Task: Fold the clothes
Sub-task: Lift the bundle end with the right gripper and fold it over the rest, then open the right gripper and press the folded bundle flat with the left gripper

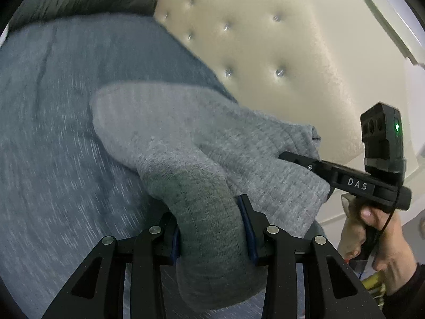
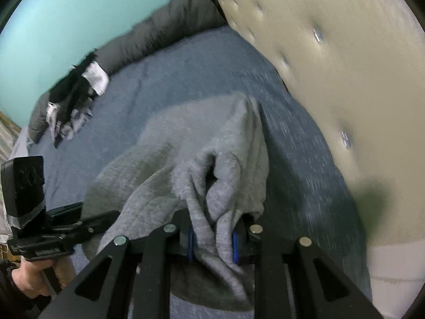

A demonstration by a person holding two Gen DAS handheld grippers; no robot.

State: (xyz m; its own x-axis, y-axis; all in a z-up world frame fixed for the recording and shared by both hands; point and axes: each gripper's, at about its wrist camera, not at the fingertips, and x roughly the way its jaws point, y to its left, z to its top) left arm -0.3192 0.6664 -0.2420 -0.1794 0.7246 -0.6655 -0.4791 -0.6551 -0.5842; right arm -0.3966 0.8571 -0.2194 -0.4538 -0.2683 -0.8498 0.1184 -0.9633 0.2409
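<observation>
A: Left wrist view: left tongs (image 1: 212, 228) clamped on the grey garment's (image 1: 186, 138) ribbed band; right tongs (image 2: 212, 242) clamped on a bunched edge of it.

B: Step?

A: Laying it on the bed (image 1: 53, 133), near the headboard (image 1: 265, 53) edge. Next: spread flat. No containers visible.

Fuzzy grey knit garment (image 1: 186, 143), tufted matt headboard (image 1: 265, 40), heathered blue bedcover (image 1: 53, 133)
</observation>
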